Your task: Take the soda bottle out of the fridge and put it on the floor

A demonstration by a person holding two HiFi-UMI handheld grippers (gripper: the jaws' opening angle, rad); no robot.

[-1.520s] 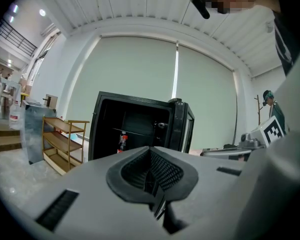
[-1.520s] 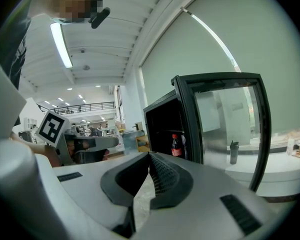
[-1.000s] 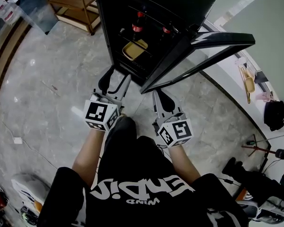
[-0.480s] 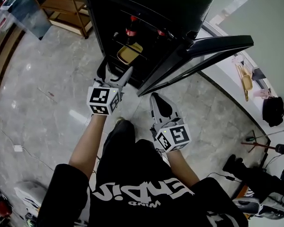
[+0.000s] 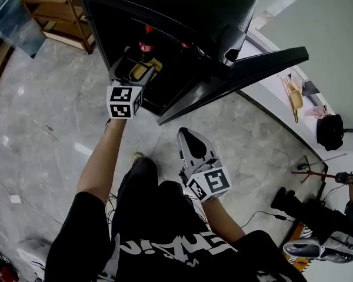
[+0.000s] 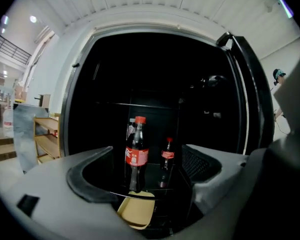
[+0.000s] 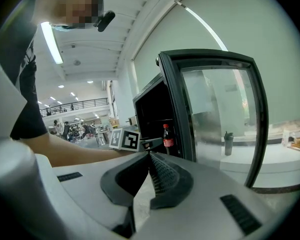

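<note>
Now, its jaws just opened and empty, the left gripper (image 5: 130, 68) must squarely straddle the nearer soda bottle (image 6: 136, 154) at the front edge of the fridge shelf (image 6: 152, 182), while the right gripper (image 7: 149, 156) hangs pressed together.

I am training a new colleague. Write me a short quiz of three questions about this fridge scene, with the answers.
1. True or false: the right claw is shut and holds nothing.
2. How many soda bottles stand inside the open fridge?
3. The left claw is: A) shut on a bottle; B) open, pointing at the bottles, gripping nothing; C) shut and empty.
Key: 1 true; 2 two; 3 B.
</note>
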